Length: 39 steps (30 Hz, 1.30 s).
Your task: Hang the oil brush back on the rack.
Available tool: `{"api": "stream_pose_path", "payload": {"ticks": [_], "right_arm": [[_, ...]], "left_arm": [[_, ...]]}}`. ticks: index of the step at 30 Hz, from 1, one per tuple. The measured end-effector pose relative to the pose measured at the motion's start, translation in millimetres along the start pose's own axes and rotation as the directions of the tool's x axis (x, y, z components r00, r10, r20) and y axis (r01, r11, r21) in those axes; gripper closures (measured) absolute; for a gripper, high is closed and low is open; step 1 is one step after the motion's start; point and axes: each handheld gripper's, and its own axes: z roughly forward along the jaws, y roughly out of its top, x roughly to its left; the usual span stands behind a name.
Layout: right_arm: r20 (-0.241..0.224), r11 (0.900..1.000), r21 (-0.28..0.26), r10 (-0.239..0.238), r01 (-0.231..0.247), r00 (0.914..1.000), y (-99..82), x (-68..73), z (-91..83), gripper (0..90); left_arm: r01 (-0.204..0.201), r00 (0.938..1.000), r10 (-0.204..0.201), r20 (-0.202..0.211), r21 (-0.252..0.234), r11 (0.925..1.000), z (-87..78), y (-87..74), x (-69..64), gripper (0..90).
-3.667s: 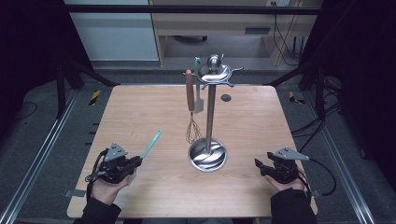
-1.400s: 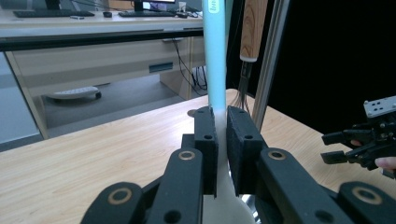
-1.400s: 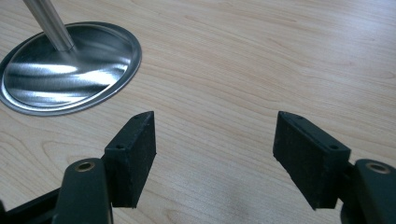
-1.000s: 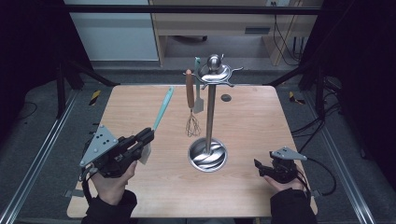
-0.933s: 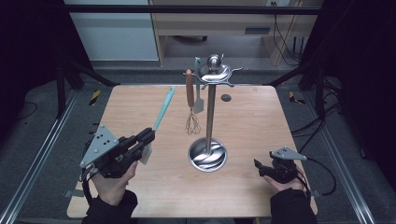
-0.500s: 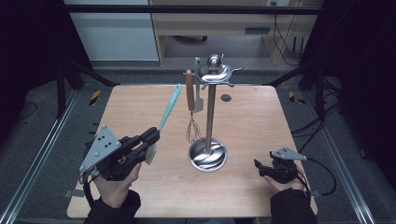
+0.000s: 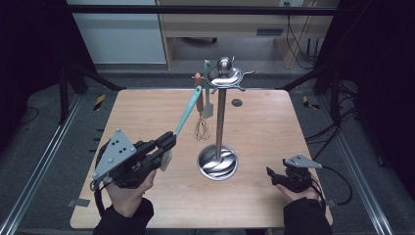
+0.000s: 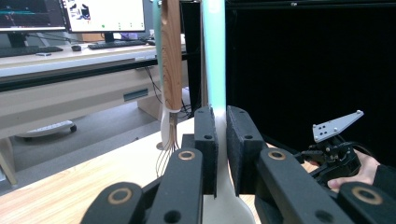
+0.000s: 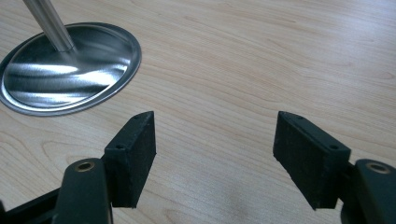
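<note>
1. High view: at the near left of the wooden table (image 7: 274, 122), the left gripper (image 7: 164, 146) is raised off the tabletop and pinches a teal-handled spatula (image 7: 187, 111) near its pale blade end; the handle slants up and away toward the far right.
2. Left gripper view: the two black pads are pressed onto the spatula (image 8: 215, 60), whose teal handle rises straight up between them, with the pale blade below.
3. Just right of the spatula's far tip stands a utensil rack (image 7: 220, 122), a metal pole on a round steel base, with a hooked crown at the top. A wood-handled whisk (image 7: 199, 110) and a small turner (image 7: 208, 95) hang from its left side, directly between the spatula tip and the pole.
4. A small dark disc (image 7: 237, 103) lies on the far table, right of the pole.
5. At the near right corner, the right gripper (image 7: 274, 175) sits low by the table edge; in the right gripper view its jaws are spread apart over bare wood, and the steel base (image 9: 70, 65) lies to the far left.
6. Open tabletop lies to the far left, along the near edge and right of the rack.
</note>
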Motion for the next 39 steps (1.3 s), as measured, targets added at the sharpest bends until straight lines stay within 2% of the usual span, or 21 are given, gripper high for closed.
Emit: {"api": "stream_pose_path", "payload": {"ticks": [22,31,36,39], "right_arm": [[0.0,1.0,-0.001,-0.005,0.005,1.0,0.0,-0.2,0.2,30.3],[-0.001,1.0,0.0,-0.003,0.003,1.0,0.0,0.0,0.0,30.3],[-0.002,1.0,0.0,-0.001,0.001,1.0,0.0,0.0,0.0,30.3],[-0.002,1.0,-0.001,-0.004,0.004,1.0,0.0,-0.2,0.1,30.3]], "left_arm": [[-0.019,0.9996,0.018,0.021,0.004,0.9998,5.3,4.6,-9.4,82.9],[-0.029,0.9993,0.029,0.022,0.023,0.9993,9.6,3.9,-11.1,82.8],[-0.052,0.9986,0.052,0.011,0.032,0.9981,12.8,4.4,-11.5,82.8],[-0.045,0.9989,0.044,0.013,0.051,0.9977,15.2,3.2,-12.6,82.8]]}}
